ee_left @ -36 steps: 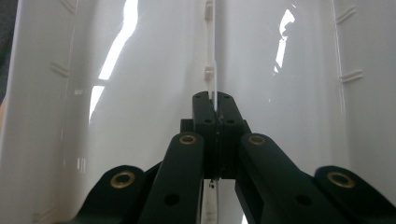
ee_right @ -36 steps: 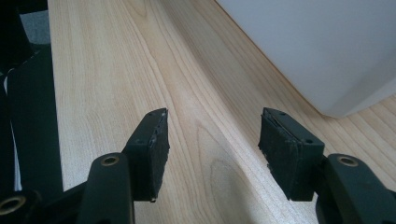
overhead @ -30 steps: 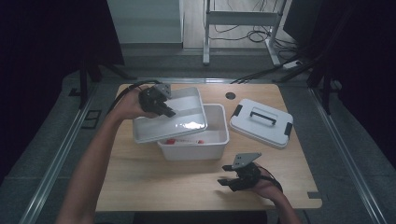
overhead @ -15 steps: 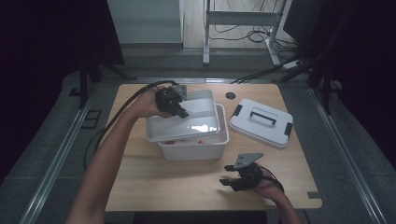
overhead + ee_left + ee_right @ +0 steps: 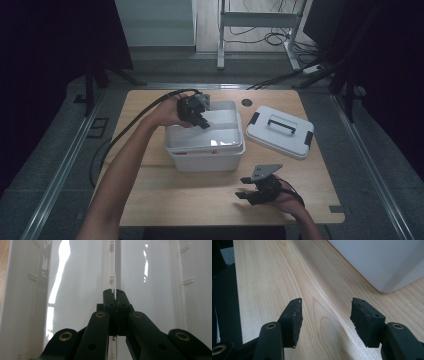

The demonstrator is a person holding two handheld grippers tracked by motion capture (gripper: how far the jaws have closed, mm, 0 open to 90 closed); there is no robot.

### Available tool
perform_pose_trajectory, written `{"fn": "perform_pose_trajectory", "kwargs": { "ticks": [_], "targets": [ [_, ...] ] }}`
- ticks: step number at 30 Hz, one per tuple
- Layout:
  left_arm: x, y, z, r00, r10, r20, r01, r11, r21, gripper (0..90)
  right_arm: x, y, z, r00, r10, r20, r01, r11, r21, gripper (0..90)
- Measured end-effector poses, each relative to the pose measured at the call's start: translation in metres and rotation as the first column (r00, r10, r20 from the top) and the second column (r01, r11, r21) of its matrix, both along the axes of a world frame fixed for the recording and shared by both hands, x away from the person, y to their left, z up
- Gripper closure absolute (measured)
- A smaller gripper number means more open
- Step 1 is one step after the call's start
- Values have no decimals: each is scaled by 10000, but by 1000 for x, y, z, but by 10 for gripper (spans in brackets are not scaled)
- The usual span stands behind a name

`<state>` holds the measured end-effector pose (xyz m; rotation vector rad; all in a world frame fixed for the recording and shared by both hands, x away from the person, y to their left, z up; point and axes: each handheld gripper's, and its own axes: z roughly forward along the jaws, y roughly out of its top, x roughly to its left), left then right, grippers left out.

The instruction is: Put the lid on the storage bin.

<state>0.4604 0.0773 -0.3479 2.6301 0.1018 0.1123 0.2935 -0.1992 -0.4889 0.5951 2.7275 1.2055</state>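
Fingers of the left gripper (image 5: 114, 293) are pinched on the thin divider (image 5: 114, 270) of a white tray (image 5: 206, 131), held over the white bin (image 5: 209, 159). Fingers of the right gripper (image 5: 325, 315) are spread, empty, over the table (image 5: 150, 190) near the bin. A lid (image 5: 279, 131) lies right of the bin.

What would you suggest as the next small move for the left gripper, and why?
Probably lower the tray the last bit into the white box, then open. The left gripper is shut on the tray's centre divider, and the tray sits roughly over the box, slightly askew.
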Motion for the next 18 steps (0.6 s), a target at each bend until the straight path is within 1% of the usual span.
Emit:
{"fn": "perform_pose_trajectory", "kwargs": {
  "ticks": [6,8,11,13,18],
  "targets": [
    [1,-4,-5,10000,-29,-67,29,9999,111,896,0,-1,-1,10000,5,8,-5,10000,-14,419],
    [2,-5,-6,9999,-139,-51,140,9996,226,896,0,-1,-1,10000,4,9,-4,10000,-32,420],
    [2,-8,-9,9999,-135,-101,137,9996,227,896,0,-1,-1,10000,8,3,-8,10000,-34,419],
    [3,-9,-10,9997,-237,-95,240,9991,346,896,0,-1,-1,10000,6,-6,-6,10000,-37,419],
    [4,-11,-12,9997,-245,-92,247,9993,264,896,0,-2,-2,10000,-25,-38,25,10000,-46,420]
  ]
}}
